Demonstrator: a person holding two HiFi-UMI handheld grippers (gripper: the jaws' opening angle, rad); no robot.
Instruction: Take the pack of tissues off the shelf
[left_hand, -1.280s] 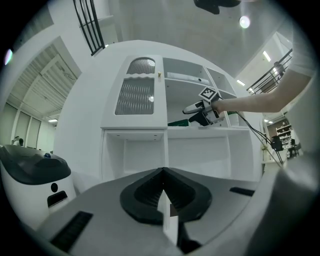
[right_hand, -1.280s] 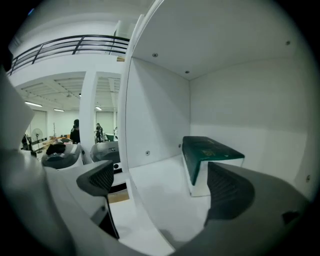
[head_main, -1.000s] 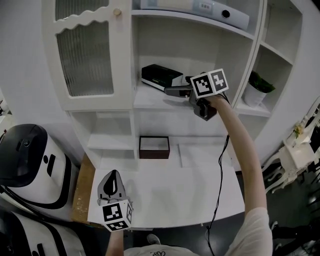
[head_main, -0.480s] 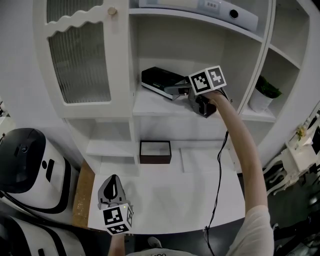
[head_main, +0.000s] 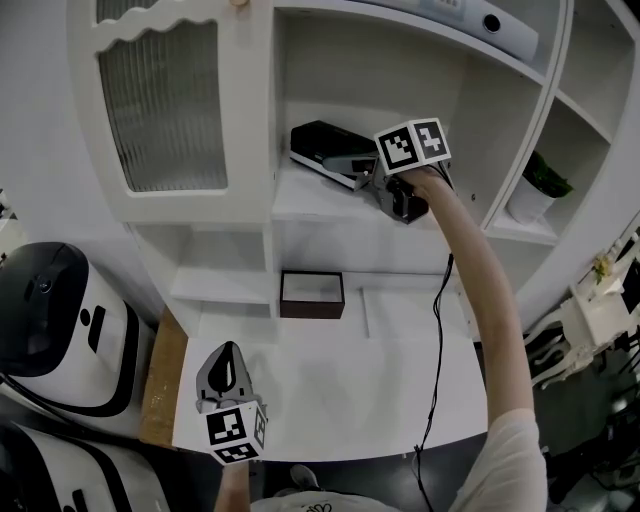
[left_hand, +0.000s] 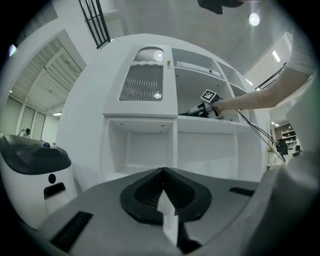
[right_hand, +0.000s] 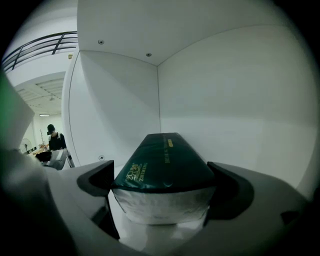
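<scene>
Your right hand-held gripper (head_main: 353, 166) has pushed further into the shelf (head_main: 308, 202) bay over the last second. A second ago its tips were short of the pack of tissues (head_main: 320, 142); now they reach the pack's near end. The head camera has also tilted up a little, so the whole cabinet sits lower in view.

In the right gripper view the dark green pack lies flat on the shelf board, silver end toward you, right between the two jaws. The jaws stand apart, one on each side, at or almost at the pack's flanks. No squeeze or dent shows in the wrapper, so I judge it bracketed, not yet clamped. The pack has not shifted or lifted.

Meaning for the task: the approach is done and the grasp is next. Close on the sides, then draw the pack straight out toward you. The wrapper looks soft and slick, so a shallow pinch could slip.

Your left hand-held gripper (head_main: 226, 372) has stayed low over the desk (head_main: 340, 385), jaws pressed together with nothing between them, well away from the shelf.
</scene>
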